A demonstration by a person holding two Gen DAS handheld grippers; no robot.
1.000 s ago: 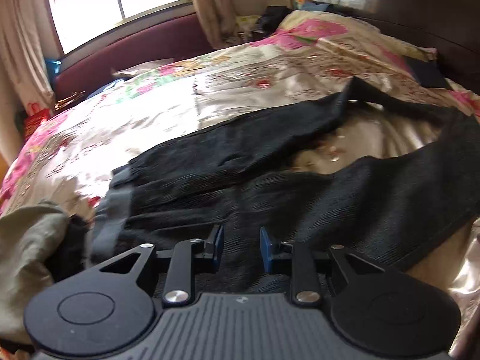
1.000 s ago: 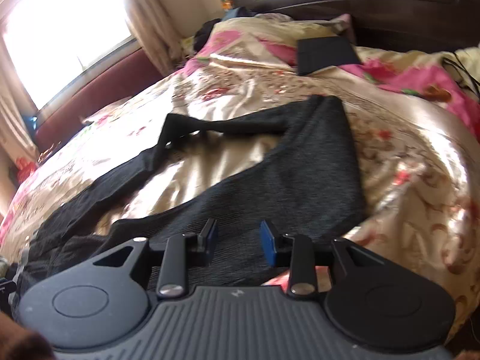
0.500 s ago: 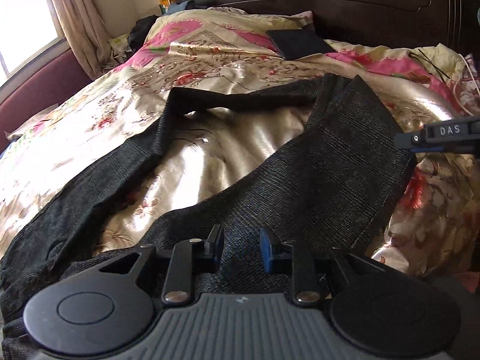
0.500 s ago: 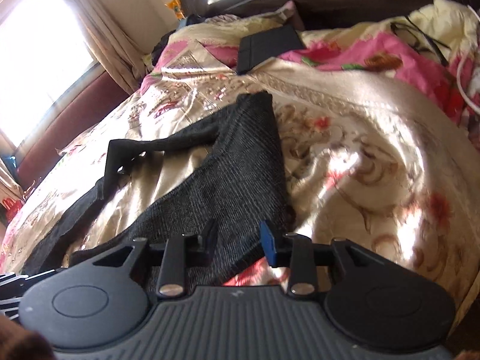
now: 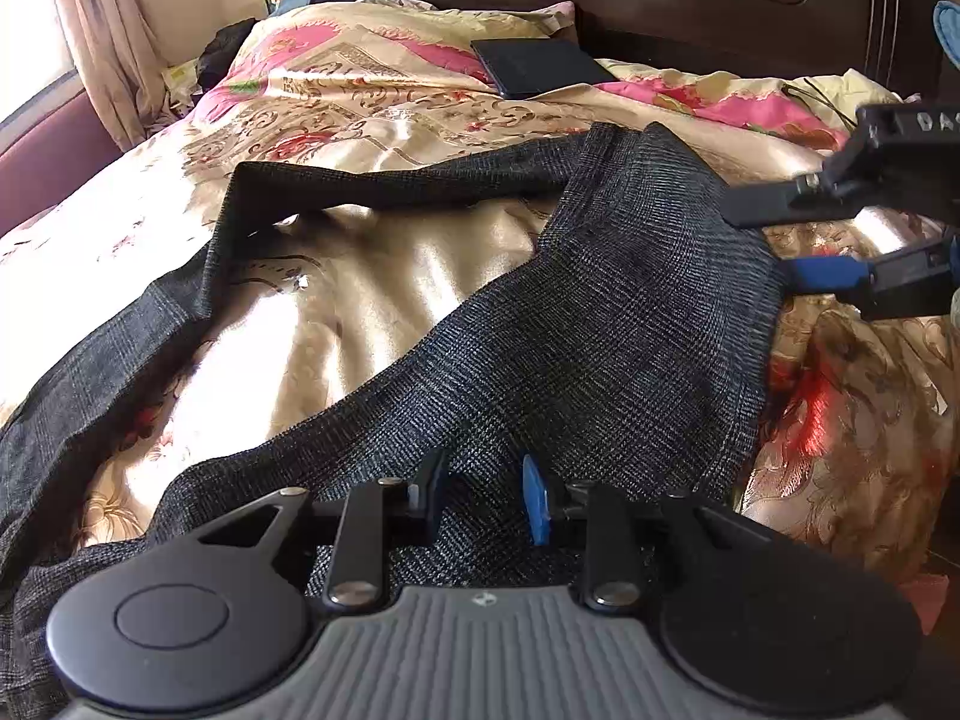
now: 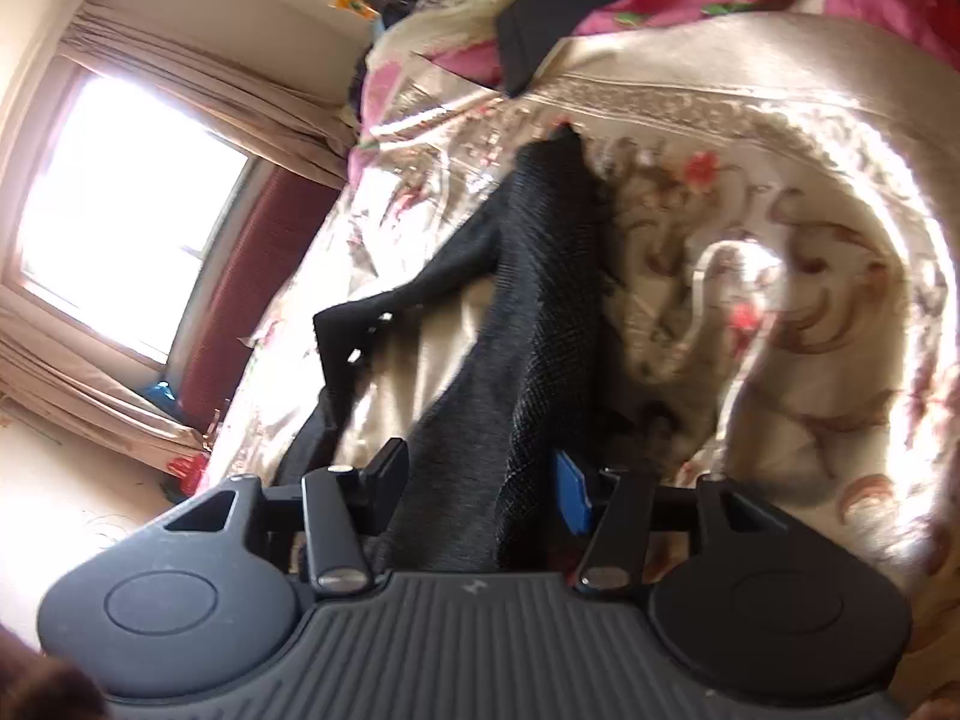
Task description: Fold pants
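Note:
Dark grey checked pants [image 5: 600, 324] lie spread on a floral satin bedspread [image 5: 360, 276], legs apart; the far leg bends back on itself. My left gripper [image 5: 480, 504] is open, just above the near leg's cloth. My right gripper [image 5: 774, 240] comes in from the right at that leg's hem edge, jaws apart around it. In the right wrist view the right gripper [image 6: 480, 480] is open with the leg [image 6: 528, 324] running between its fingers.
A flat black case [image 5: 540, 66] lies on the pillows by the dark wooden headboard [image 5: 690, 0]. A window with curtains [image 6: 120, 198] and a maroon bench are on the left. The bed's edge drops off at the right.
Both grippers have swung toward the leg ends of the pants. The right gripper has rolled sideways and moved onto the near leg's hem, its jaws now straddling the cloth.

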